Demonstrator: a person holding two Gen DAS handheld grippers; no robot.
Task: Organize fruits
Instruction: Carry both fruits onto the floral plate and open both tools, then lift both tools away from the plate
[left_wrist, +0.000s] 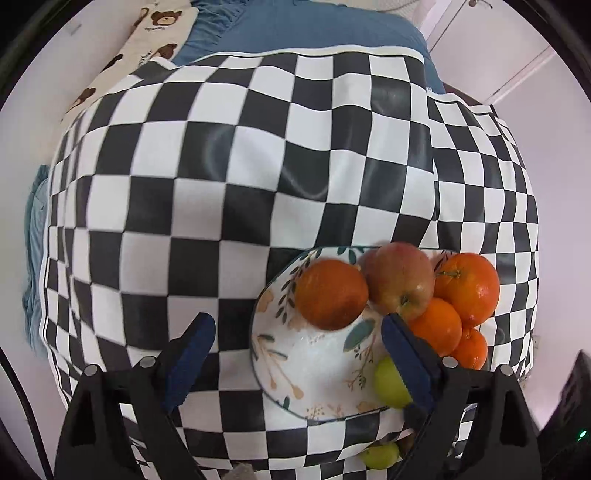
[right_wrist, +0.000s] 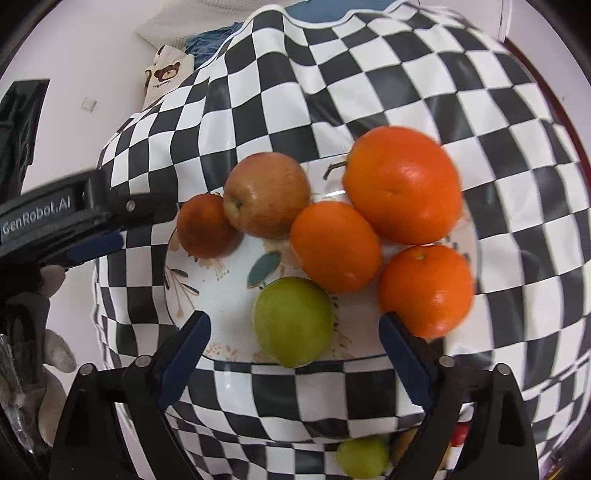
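A white floral plate (right_wrist: 221, 280) on the checkered cloth holds several oranges (right_wrist: 402, 184), a red apple (right_wrist: 267, 194) and a green apple (right_wrist: 293, 321). My right gripper (right_wrist: 295, 338) is open and empty, its fingers straddling the green apple just above the plate's near rim. My left gripper (left_wrist: 299, 338) is open and empty over the plate (left_wrist: 314, 365), near an orange (left_wrist: 330, 293) and the red apple (left_wrist: 400, 280). It also shows at the left of the right wrist view (right_wrist: 110, 225). A second green fruit (right_wrist: 364, 458) lies below the table edge.
The black-and-white checkered cloth (left_wrist: 221, 184) covers the table. Behind it are blue bedding (left_wrist: 314, 33) and a bear-print pillow (left_wrist: 147, 40). A gloved hand (right_wrist: 55, 354) holds the left gripper's handle at the left.
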